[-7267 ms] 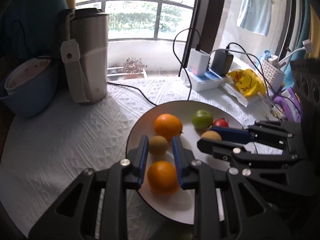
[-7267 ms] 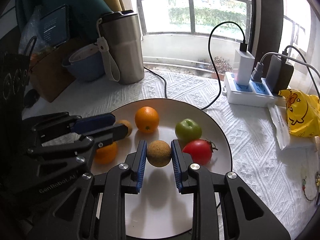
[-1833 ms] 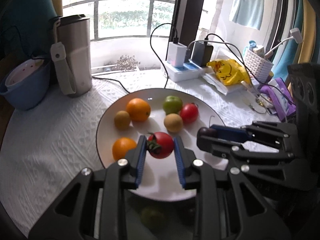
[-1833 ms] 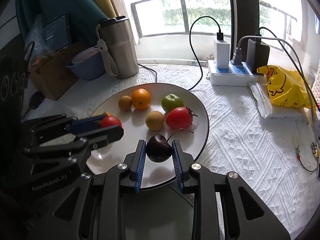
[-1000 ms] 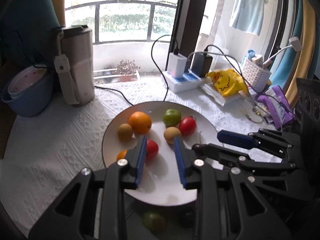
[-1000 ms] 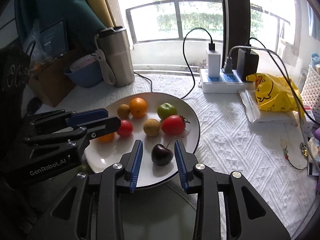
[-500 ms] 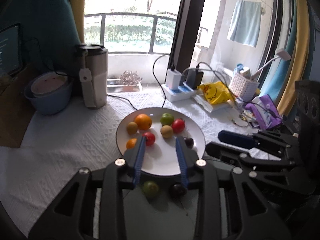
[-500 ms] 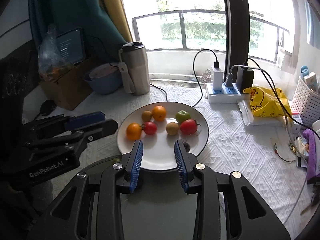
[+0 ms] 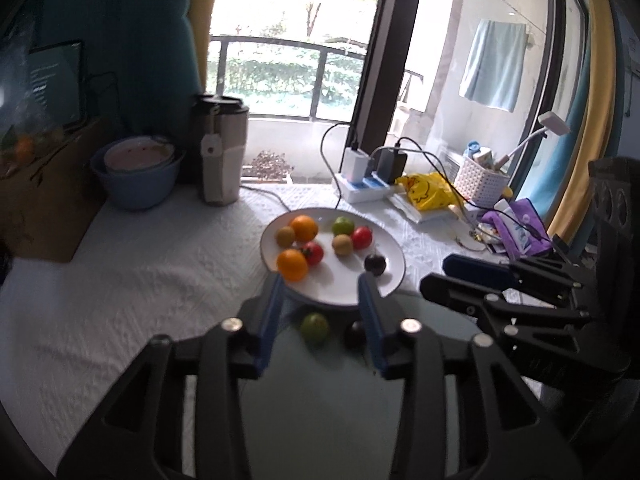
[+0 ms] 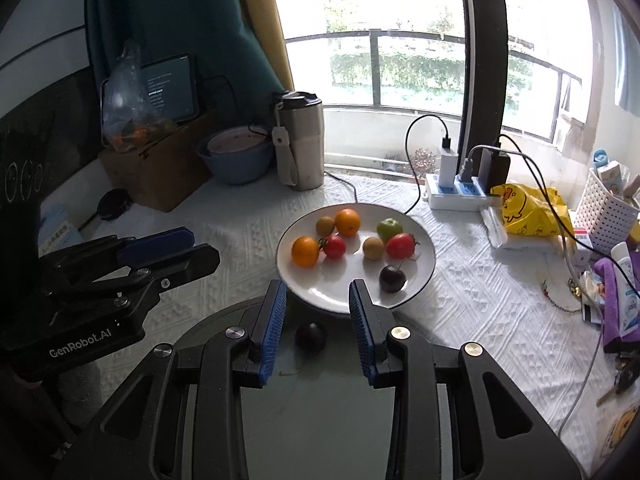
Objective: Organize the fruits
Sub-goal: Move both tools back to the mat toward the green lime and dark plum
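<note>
Eight fruits on plate (image 10: 420,276), desk centre | left gripper (image 9: 322,302) jaws opening, empty | right gripper (image 10: 317,302) parted, empty | green fruit (image 9: 315,327) below plate rim blurred, maybe reflection

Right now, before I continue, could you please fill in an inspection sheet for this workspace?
Surface: white tablecloth, grey tray at near edge.
Job's things: plate holds eight fruits; green fruit and dark fruit lie on tray.
Clutter: tumbler, blue bowl, yellow bag, basket.
Grippers: left gripper jaws opening, empty; right gripper jaws apart, empty.
Cables: black cable drops from power strip beside plate.
Surroundings: window with railing.
</note>
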A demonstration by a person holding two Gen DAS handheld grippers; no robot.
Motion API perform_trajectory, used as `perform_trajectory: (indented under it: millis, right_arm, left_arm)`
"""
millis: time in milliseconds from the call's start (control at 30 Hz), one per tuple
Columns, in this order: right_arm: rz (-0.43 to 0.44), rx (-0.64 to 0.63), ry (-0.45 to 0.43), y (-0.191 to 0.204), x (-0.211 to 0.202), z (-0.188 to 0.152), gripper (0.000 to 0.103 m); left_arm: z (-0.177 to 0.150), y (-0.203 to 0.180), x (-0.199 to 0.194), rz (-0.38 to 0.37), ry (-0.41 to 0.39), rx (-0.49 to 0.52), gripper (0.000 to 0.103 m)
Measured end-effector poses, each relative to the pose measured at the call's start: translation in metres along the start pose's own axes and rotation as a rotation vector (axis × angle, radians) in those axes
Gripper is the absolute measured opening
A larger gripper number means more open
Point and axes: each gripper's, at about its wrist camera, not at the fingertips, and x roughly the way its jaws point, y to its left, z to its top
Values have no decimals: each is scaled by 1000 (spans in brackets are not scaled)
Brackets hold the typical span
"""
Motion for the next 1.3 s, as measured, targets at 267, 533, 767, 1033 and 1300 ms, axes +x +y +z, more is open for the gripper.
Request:
perform_trajectory:
  millis: [267, 533, 767, 1033, 1300]
  right_arm:
    - [10, -20, 41, 21, 6, -18, 35]
    - [25, -11, 87, 29, 26, -33, 35]
    - [40, 15, 130, 22, 49, -38, 35]
    - [37, 55, 167, 9, 74, -36, 35]
    - [24, 57, 176, 0, 81, -27, 36]
  left_arm:
    - [-27, 11, -9, 10, 13, -31, 45]
    - [-48, 26, -3, 35, 47, -47, 46]
    - [-56, 36, 13, 49, 81, -65, 46]
    - [-53, 42, 31, 49, 109, -72, 46]
    - [-46, 41, 45, 32, 123, -70, 46]
